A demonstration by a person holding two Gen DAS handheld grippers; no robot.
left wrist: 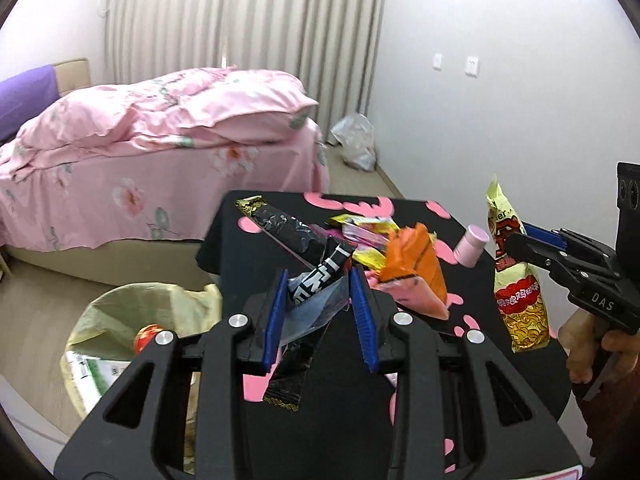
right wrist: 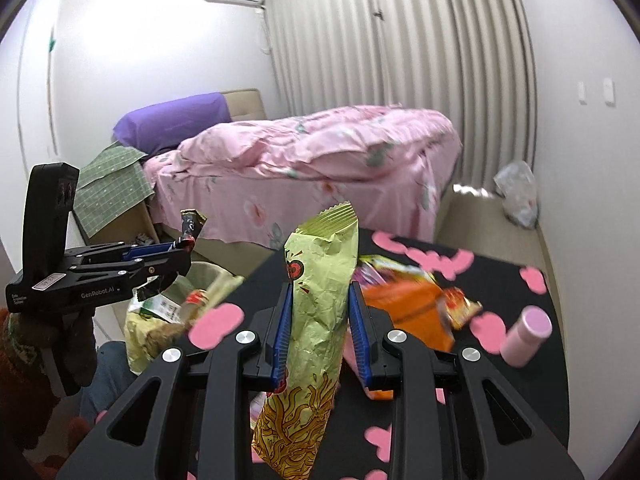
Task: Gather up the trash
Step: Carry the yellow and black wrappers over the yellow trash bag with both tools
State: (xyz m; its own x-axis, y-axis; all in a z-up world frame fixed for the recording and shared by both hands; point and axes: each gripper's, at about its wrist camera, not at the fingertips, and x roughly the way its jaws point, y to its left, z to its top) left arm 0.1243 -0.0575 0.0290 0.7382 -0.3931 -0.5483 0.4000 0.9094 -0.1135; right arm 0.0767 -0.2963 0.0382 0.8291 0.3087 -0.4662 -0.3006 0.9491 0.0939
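Both grippers hold wrappers above the black tabletop (left wrist: 420,380) patterned with pink shapes, apparently bound for the bin. The left gripper (left wrist: 320,316) has its jaws clamped on a long black foil wrapper (left wrist: 316,284) with white lettering, gripped near the middle so both ends hang free. The right gripper (right wrist: 320,328) has its jaws clamped on a crinkled yellow-green noodle packet (right wrist: 320,320), held upright by its waist, the printed end dangling below the jaws. The round waste bin (left wrist: 132,320) lined with a pale yellow bag sits on the floor just left of the tabletop, already holding packaging, its mouth open and unobstructed.

On the tabletop lie more pieces of trash: an orange-and-pink pouch (left wrist: 416,272), yellow and pink sweet wrappers (left wrist: 368,232) behind it, and a small pink plastic bottle (left wrist: 472,246) toward the right edge.

The bin lies below the tabletop's left edge, so the left gripper has the short path. The right gripper's load, judged from here, must cross over the remaining pile and clear that edge. The pink-quilted bed (left wrist: 160,140) stands beyond the tabletop, well apart from both hands.
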